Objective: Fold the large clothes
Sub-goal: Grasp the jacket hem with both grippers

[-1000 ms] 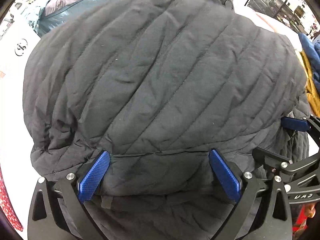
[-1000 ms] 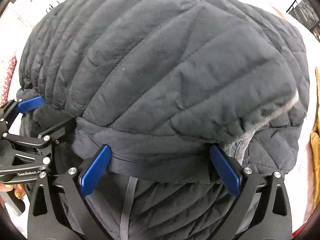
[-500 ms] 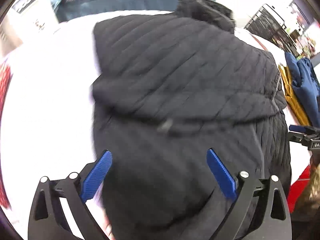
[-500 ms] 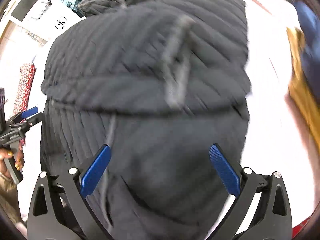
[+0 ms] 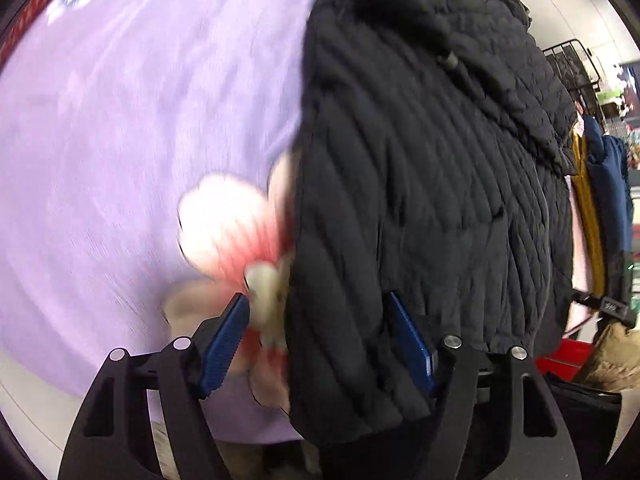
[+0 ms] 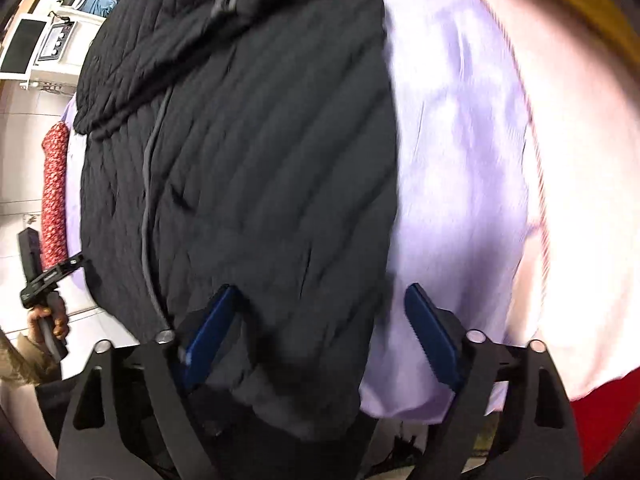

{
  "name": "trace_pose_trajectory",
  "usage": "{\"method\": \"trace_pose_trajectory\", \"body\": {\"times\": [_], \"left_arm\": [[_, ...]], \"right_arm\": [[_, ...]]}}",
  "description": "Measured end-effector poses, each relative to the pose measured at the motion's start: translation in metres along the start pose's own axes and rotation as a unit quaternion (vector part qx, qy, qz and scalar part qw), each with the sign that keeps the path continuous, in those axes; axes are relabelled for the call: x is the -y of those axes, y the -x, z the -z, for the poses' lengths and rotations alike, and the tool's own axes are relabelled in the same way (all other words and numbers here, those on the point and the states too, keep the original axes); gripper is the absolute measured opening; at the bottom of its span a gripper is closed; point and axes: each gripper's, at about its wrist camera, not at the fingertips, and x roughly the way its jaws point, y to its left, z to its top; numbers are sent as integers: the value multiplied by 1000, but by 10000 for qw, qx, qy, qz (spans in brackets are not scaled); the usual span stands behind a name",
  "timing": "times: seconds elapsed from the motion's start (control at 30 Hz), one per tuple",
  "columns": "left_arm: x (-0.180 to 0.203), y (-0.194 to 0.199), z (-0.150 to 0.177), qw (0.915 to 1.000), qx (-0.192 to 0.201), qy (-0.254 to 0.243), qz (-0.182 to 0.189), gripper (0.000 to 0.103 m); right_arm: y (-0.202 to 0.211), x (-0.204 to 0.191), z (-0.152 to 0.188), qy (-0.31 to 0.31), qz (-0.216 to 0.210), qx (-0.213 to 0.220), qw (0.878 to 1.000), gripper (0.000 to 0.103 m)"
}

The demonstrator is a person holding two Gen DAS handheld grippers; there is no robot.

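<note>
A black quilted puffer jacket (image 5: 432,168) lies folded on a lilac sheet (image 5: 120,140) with a blurred flower print. My left gripper (image 5: 320,340) is at the jacket's near left edge, partly closed, with the hem between its blue pads (image 5: 412,348). My right gripper (image 6: 320,332) is at the jacket's (image 6: 248,160) near right edge, also partly closed, with fabric between its fingers. The jaws still stand apart; firm grip cannot be judged. The left gripper shows at the left of the right wrist view (image 6: 44,276), held by a hand.
A mustard and a navy garment (image 5: 600,200) hang at the right. A red patterned roll (image 6: 54,192) lies beside the sheet at left. Appliances (image 6: 44,44) stand at the back. A red container (image 5: 568,356) sits low right.
Both grippers pulled back from the top fold to the jacket's near corners at the table edge. Their jaws have narrowed around the hem. Views are blurred from motion.
</note>
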Motion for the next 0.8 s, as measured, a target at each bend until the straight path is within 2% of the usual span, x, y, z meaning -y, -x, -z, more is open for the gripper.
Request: {"method": "trace_pose_trajectory", "body": {"times": [0.07, 0.17, 0.23, 0.3, 0.4, 0.47, 0.57, 0.67, 0.8], "left_arm": [[-4, -6, 12, 9996, -144, 62, 239, 68], [-4, -16, 26, 9990, -316, -19, 328, 68], [7, -15, 13, 9990, -309, -96, 319, 68], [13, -15, 15, 9990, -300, -73, 338, 66], [18, -15, 16, 9985, -348, -84, 420, 51], [29, -17, 14, 9977, -399, -226, 500, 39], [41, -18, 12, 9970, -411, -382, 533, 28], [46, -17, 11, 9965, -415, -422, 598, 19], [49, -7, 16, 9944, -447, -610, 735, 15]], "right_arm": [[-9, 0, 12, -20, -200, -174, 9996, 80], [-21, -1, 28, -26, -355, -389, 9986, 79], [-27, -1, 35, -64, -471, -496, 9976, 75], [-33, -4, 40, -95, -499, -519, 9974, 72], [-35, -6, 41, -19, -498, -528, 9974, 64], [-33, -7, 41, 18, -554, -553, 9969, 54], [-24, -5, 39, 48, -694, -536, 9961, 32], [-23, -15, 36, 155, -712, -480, 9962, 24], [-15, -24, 39, 318, -705, -439, 9960, 19]]}}
